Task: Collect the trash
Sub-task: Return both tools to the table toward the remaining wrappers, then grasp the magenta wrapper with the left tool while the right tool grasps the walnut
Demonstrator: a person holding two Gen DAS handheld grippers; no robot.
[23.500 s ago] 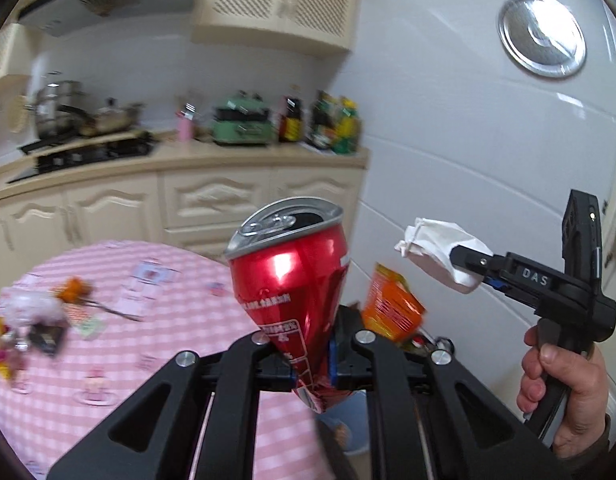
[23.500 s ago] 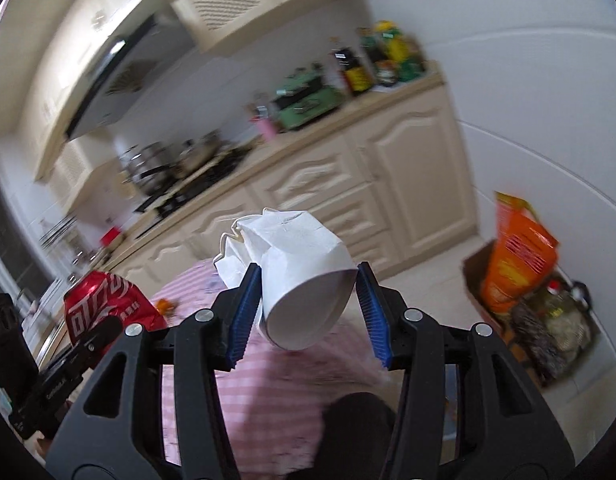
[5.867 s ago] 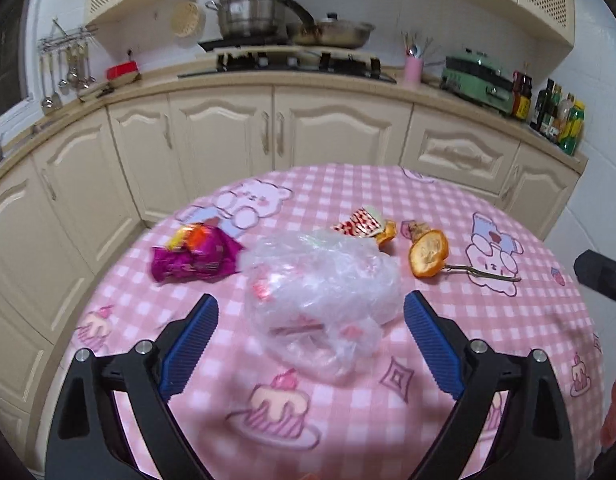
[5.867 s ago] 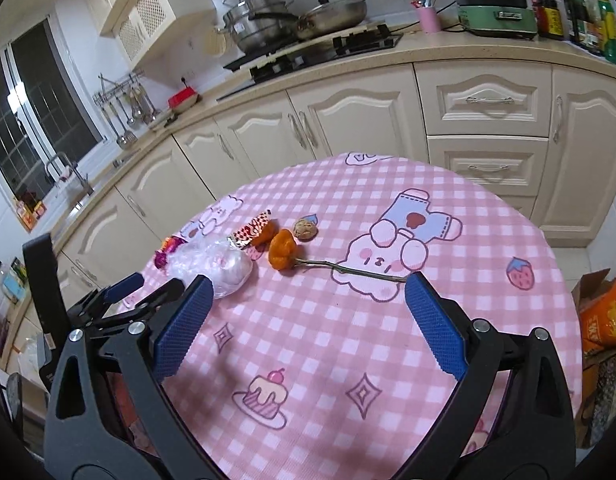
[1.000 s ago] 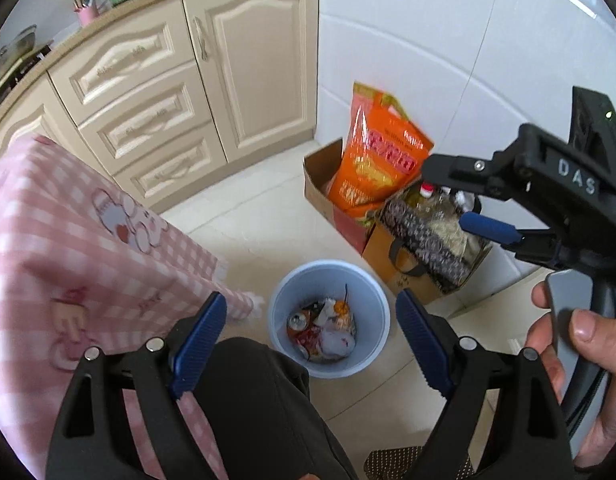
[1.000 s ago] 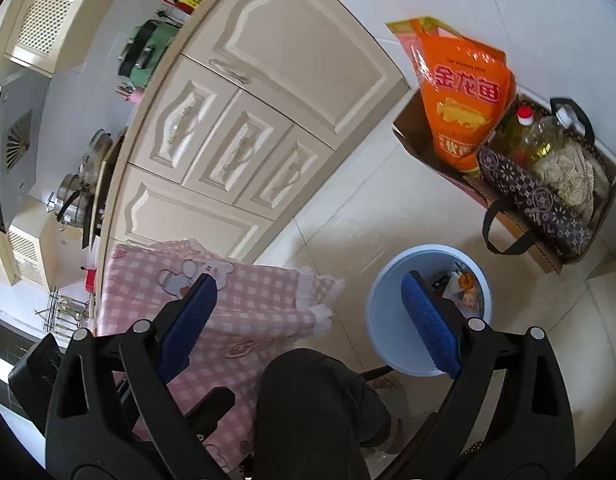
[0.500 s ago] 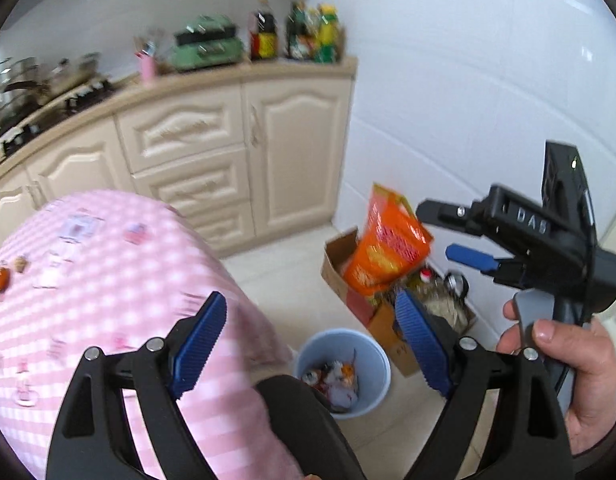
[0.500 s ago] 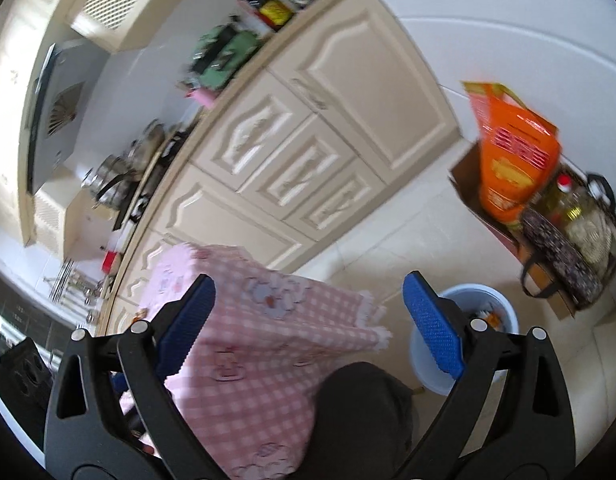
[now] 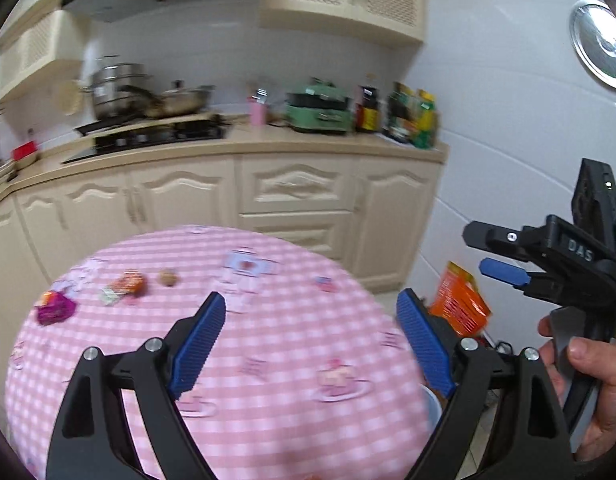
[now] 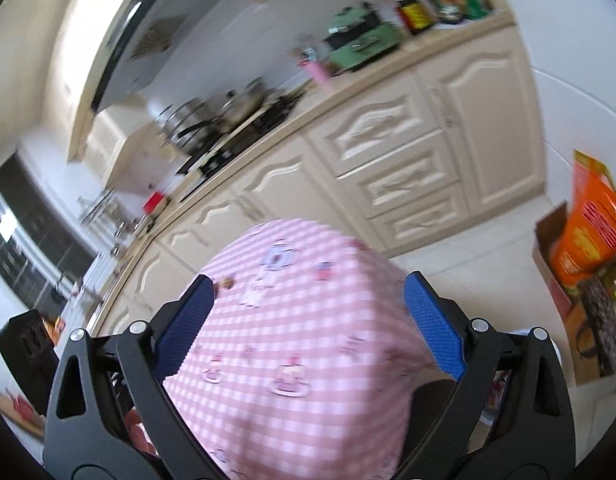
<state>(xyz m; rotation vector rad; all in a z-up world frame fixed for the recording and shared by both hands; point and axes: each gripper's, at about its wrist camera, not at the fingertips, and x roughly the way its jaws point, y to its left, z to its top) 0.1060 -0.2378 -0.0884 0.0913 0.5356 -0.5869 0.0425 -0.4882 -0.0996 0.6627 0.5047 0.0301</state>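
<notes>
- On the far left of the pink checked table [image 9: 268, 360] lies a purple wrapper [image 9: 54, 309], blurred but plainly flat on the cloth.
- Just right of it sit a small pale scrap [image 9: 110, 296] and a red-orange wrapper [image 9: 128, 282]; whether those two touch I cannot tell.
- A little further right, apart from them, lies a small brown round piece [image 9: 168, 278].
- My left tongs [image 9: 311, 338] hang over the near side of the table, blue pads spread wide, nothing between them.
- My right tongs [image 10: 309, 330] are likewise spread wide and empty, seen tilted above the table's right edge.
- In the left view my right hand [image 9: 587, 392] holds those tongs at the far right.
- On the floor to the right stands an orange bag [image 10: 587, 236] in a cardboard box [image 10: 547, 240].
</notes>
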